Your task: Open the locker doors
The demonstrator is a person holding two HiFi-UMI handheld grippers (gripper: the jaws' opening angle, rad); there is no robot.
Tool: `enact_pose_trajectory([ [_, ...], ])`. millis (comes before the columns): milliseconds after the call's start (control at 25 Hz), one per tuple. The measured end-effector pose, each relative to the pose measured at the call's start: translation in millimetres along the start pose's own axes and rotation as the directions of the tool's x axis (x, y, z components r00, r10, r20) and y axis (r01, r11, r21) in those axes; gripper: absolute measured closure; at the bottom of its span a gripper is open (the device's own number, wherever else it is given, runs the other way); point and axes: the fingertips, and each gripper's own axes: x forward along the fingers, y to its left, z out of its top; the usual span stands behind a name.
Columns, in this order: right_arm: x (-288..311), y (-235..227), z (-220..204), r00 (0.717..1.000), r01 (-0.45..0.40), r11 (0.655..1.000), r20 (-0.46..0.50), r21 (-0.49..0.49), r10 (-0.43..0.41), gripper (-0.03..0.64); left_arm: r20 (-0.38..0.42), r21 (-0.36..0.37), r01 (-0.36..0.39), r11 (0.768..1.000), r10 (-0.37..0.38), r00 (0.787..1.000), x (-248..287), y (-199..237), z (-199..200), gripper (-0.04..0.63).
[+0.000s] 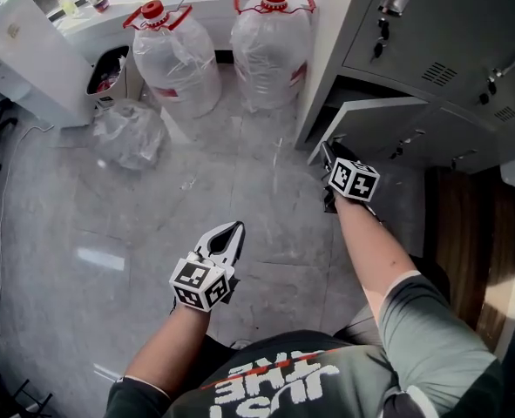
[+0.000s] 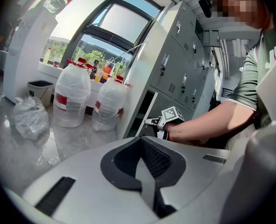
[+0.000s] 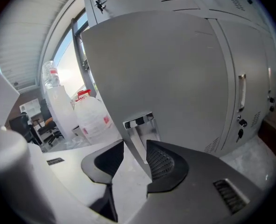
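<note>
Far left: a white boxy cabinet (image 1: 22, 59) stood by the wall, with a small waste bin (image 1: 109, 70) beside it and a crumpled clear plastic bag (image 1: 128, 134) on the grey marble floor (image 1: 91, 233) in front.

Middle back: two large clear plastic water bottles with red caps (image 1: 174, 59) (image 1: 270, 46) stood side by side against the window ledge, just left of the lockers.

My left gripper (image 1: 235, 230) (image 2: 140, 141): I held it low over open floor, well apart from the lockers. Its jaws were pressed together with nothing between them.

Task's thing: the grey metal locker door (image 1: 375, 116) (image 3: 166, 69) belonged to a bottom compartment and stood swung out from the bank of grey metal lockers (image 1: 431, 50), its free edge pointing my way.

My right gripper (image 1: 331, 151) (image 3: 135, 146) (image 2: 152, 122): I had it at that free edge, jaws spread, one on each side of the door.

Door against jaws: the thin edge ran up between my two dark ribbed pads (image 3: 163, 162), closer to the right-hand one. I could not tell whether it touched that one. The other stood clear of it, so I had no clamp on the door.

Latch: a chrome latch plate (image 3: 138, 121) sat on the edge just beyond my jaw tips.
</note>
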Motion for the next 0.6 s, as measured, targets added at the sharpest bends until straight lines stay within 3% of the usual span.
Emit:
enact_pose_trajectory([
  [240,-5.2,-6.3,-3.1,0.998,0.063,0.995,-0.002,0.075,-0.063,0.423,-0.004,-0.025,0.000,1.000,0.000,1.000,-3.9,6.3,-6.0,0.591],
  [600,-33.7,-11.7,-21.6,0.995,0.094,0.988,-0.032,0.122,-0.091,0.422,-0.002,-0.012,0.048,0.999,-0.048,0.999,8.9,-9.5,3.1,0.591],
])
